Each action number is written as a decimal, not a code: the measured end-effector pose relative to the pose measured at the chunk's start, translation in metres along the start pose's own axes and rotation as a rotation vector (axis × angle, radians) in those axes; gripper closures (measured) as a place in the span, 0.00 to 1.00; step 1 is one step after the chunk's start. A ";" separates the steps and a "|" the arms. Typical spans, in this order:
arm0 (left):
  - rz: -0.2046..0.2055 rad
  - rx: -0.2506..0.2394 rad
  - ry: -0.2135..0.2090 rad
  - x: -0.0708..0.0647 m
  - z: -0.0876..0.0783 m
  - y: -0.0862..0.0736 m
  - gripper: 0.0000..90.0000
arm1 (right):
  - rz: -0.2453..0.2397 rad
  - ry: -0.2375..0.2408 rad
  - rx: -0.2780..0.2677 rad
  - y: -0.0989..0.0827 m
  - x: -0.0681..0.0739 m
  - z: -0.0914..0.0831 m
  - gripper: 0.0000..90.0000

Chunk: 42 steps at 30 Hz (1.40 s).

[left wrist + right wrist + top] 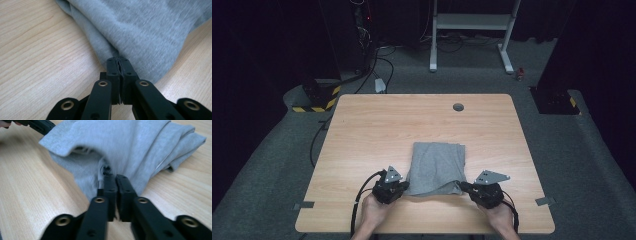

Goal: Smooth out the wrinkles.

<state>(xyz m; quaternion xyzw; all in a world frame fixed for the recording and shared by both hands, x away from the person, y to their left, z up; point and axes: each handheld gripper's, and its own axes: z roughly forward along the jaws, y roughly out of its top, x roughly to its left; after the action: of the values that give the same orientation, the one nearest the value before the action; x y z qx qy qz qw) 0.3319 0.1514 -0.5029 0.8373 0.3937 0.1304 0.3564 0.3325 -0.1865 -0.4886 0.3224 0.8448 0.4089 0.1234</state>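
The folded grey jersey cloth (435, 167) lies near the middle of the table, a little toward your near edge, as a rough rectangle with its near hem slightly ragged. You have it by both near corners. Your left gripper (119, 62) has its jaws pressed together on the near left corner, with only a thin edge of fabric showing between the pads. Your right gripper (114, 178) is clamped on the near right corner, where the cloth bunches into a small pucker just ahead of the tips.

To do this lift or fold well, check that each bite takes every layer at its corner; in the right gripper view the upper layer (75, 138) arches loose above the pinch, so it could slip free. Raise both hands together and evenly, keeping the near hem taut between them so the fabric does not sag or twist. Move slowly: the knit is soft, stretchy and limp, with fine ribbing, and it will drag rather than slide.

Under it, the pale wood-grain tabletop (377, 130) is smooth and flat, with a small round grey cable port (458, 107) near the far edge. Beyond lies grey carpet (277, 150) and a white metal frame (472, 22).
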 end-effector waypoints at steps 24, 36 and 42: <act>-0.087 -0.066 0.071 0.014 0.025 0.044 0.57 | 0.231 -0.147 -0.024 0.034 -0.039 0.029 0.78; -0.066 -0.041 0.015 0.014 0.028 0.044 0.95 | 0.217 -0.139 0.033 0.036 -0.042 0.047 0.96; -0.041 -0.036 0.020 0.016 0.023 0.043 0.97 | 0.215 -0.152 0.024 0.035 -0.045 0.041 0.98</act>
<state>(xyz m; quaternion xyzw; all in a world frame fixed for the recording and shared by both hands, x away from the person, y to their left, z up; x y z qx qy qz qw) 0.3780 0.1332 -0.4905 0.8210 0.4121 0.1385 0.3700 0.4020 -0.1746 -0.4897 0.4427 0.7983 0.3841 0.1385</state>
